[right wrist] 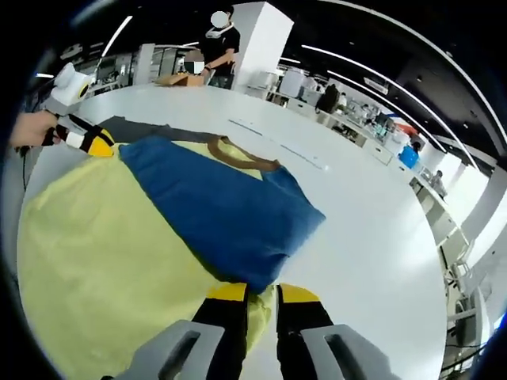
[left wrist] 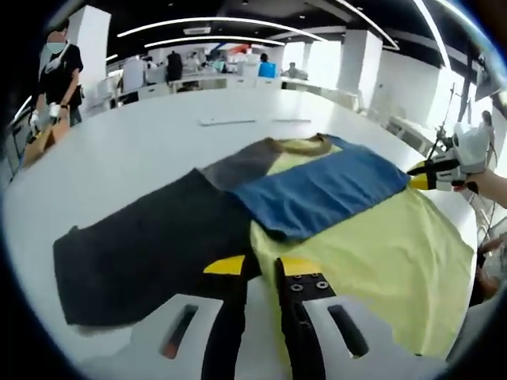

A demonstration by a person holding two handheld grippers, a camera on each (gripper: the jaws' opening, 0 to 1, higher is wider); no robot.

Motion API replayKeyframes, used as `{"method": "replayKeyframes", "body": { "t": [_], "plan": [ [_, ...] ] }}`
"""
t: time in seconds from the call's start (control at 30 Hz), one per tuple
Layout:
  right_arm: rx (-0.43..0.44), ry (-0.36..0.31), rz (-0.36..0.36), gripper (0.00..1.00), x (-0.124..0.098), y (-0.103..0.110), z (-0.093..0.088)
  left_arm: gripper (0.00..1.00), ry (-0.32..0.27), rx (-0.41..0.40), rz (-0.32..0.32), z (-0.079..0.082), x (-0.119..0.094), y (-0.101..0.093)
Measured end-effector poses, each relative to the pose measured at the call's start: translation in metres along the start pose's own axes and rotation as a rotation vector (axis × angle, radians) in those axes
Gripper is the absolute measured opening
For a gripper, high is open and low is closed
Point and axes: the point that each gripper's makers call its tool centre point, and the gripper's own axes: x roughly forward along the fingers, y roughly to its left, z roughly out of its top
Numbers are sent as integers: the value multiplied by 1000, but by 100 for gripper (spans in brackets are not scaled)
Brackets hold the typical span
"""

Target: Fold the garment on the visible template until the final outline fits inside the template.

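- Jaws of left gripper (left wrist: pixel 265 273) pinched on shirt (left wrist: pixel 372 245) at seam between yellow body and dark sleeve (left wrist: pixel 150 249); narrow gap, cloth between tips.
- Jaws of right gripper (right wrist: pixel 259 297) clamped on shirt edge, where blue sleeve (right wrist: pixel 214 210) meets yellow hem-side cloth.
- Shirt lying flat on white table (left wrist: pixel 127 150), yellow body nearest, blue sleeve folded across chest, brown collar (left wrist: pixel 301 145) farther back.
- Dark sleeve spread out to one side, not yet folded in.
- Template outline not discernible under cloth; cannot tell its edges.
- Judged mid-fold: one sleeve in, other sleeve and body folds left.
- Next move likely calls for lifting both pinched points together, carrying cloth over without dragging blue sleeve out of place.
- Soft knit cotton by look, limp, lightly creased; likely to slump and wrinkle if lifted unevenly.
- Beyond table: people (left wrist: pixel 59 75) standing, white columns (right wrist: pixel 261 39), desks in open hall.
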Motion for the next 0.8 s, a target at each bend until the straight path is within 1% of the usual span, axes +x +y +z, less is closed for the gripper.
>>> {"method": "replayKeyframes", "body": {
  "t": [0.03, 0.1, 0.17, 0.23, 0.27, 0.43, 0.5, 0.57, 0.6, 0.63, 0.73, 0.8],
  "plan": [
    [-2, -2, 0, 1, 0, 0, 1, 10, 3, 7, 5, 0, 1, -1],
    [9, -4, -7, 0, -1, -1, 2, 8, 8, 14, 9, 1, 1, -3],
    [28, 11, -8, 0, -1, -2, -2, 6, 10, 35, 19, 1, 1, -2],
    [34, 17, -9, 0, -1, -3, -4, 3, 4, 46, 25, 3, 1, -2],
    [38, 16, -5, 0, -1, -3, -6, 0, -6, 46, 28, 5, 0, -2],
    [35, 26, 2, 0, -3, -3, -8, 0, 0, 23, 34, 4, 1, 1],
    [34, 50, -5, 0, -2, -4, -14, 0, 1, 22, 40, 5, 1, 1],
    [55, 71, -4, 0, -2, -5, -20, 0, 2, 16, 47, 4, 0, 2],
    [78, 70, 3, 0, -2, -4, -21, 0, 3, 14, 49, 4, 0, 3],
    [83, 62, 2, 0, -2, -4, -20, 0, 2, 12, 49, 4, 1, 3],
    [83, 70, 8, 0, -3, -3, -20, 0, 4, 7, 45, 4, 1, 3],
    [71, 69, 29, 0, -3, 0, -19, 0, 7, -4, 41, 5, 1, 3]
  ]
}}
